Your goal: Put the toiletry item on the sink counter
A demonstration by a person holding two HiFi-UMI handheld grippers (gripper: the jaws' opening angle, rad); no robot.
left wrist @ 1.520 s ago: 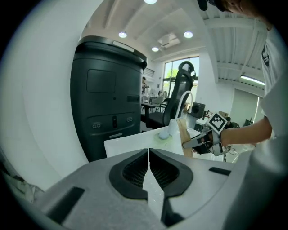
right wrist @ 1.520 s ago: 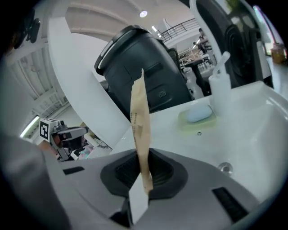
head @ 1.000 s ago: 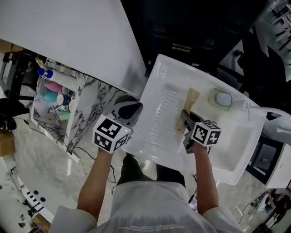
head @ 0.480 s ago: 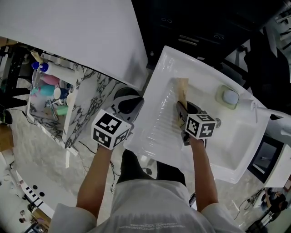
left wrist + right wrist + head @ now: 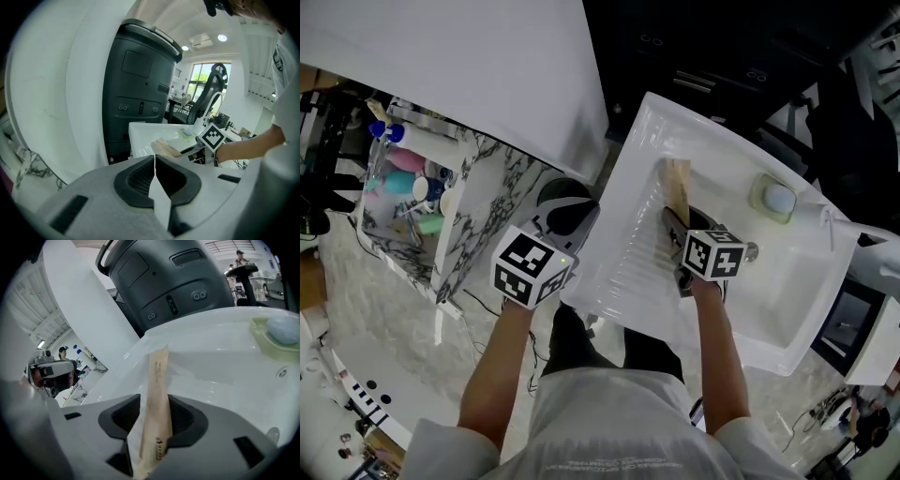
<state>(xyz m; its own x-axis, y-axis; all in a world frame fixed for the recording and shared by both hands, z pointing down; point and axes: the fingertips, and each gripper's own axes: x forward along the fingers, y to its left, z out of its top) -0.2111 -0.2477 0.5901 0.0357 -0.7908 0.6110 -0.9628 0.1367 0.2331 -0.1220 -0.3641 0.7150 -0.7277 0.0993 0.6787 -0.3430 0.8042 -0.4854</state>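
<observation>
Large white curved panel [image 5: 450, 75] fills the upper left of the head view. Below and right of it sits a white ceramic sink unit [image 5: 787, 319], set at a slant, with a ribbed counter strip [image 5: 637, 258] on its left side and the basin to the right. A dark grey moulded housing [image 5: 140, 89] stands behind the sink. A marble-patterned cabinet [image 5: 483, 202] is off to the left, with a clear bin of coloured bottles [image 5: 405, 178] against it, well apart from the sink.

Left gripper [image 5: 565, 208]: hangs just off the sink's left edge, between cabinet and sink. Jaws pressed together, nothing between them.

Right gripper [image 5: 675, 230]: low over the sink counter, jaws opening. They stand spread with a long tan paper sachet [image 5: 677, 185] (the toiletry item) running up between them. The near end sits in the gap and leans toward the right-hand pad, with a gap showing on the other side. The far end lies on the white counter, along the inner edge of the ribbed strip.

Pale green soap dish holding a white soap bar [image 5: 775, 199]: on the sink's far rim, apart from the sachet.
</observation>
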